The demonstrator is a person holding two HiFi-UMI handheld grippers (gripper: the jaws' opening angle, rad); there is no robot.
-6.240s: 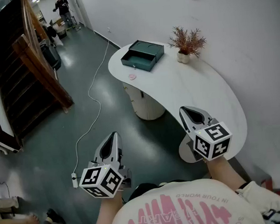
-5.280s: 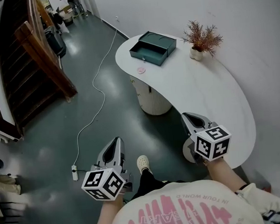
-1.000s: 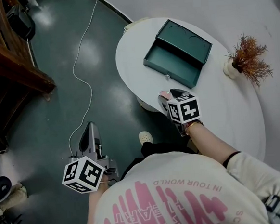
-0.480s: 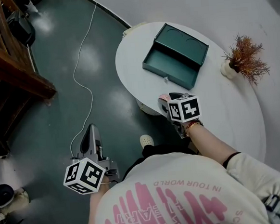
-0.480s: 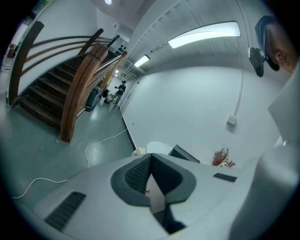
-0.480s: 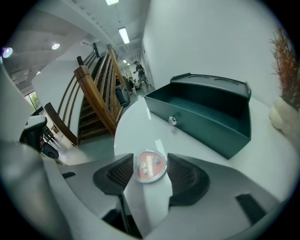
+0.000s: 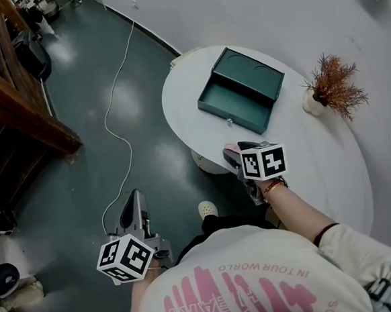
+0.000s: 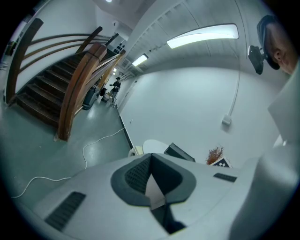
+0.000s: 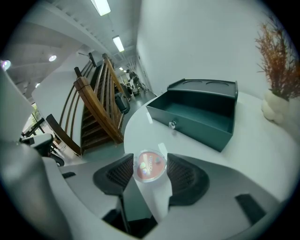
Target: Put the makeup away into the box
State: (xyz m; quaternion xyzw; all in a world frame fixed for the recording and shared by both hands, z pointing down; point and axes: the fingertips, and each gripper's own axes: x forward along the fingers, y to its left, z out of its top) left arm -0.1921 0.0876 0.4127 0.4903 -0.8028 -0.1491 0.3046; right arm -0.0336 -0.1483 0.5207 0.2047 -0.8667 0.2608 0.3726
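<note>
A round pink makeup compact (image 9: 149, 165) sits between the pads of my right gripper (image 9: 150, 171), which is shut on it just above the near edge of the white table (image 7: 316, 149). In the head view the compact (image 7: 231, 147) shows as a pink spot at the tip of the right gripper (image 7: 234, 152). The dark green box (image 7: 241, 94) stands open farther along the table, its tray facing me; the right gripper view shows this box (image 9: 197, 115) ahead and to the right. My left gripper (image 7: 133, 207) hangs over the floor, jaws together and holding nothing (image 8: 151, 161).
A dried plant in a small white vase (image 7: 331, 84) stands right of the box near the wall. A white cable (image 7: 115, 124) runs across the green floor. A wooden staircase (image 7: 9, 99) rises at the left. The table's pedestal (image 7: 206, 163) is below the gripper.
My right gripper has risen a little off the table with the compact between its pads. The left gripper has stayed where it was.
</note>
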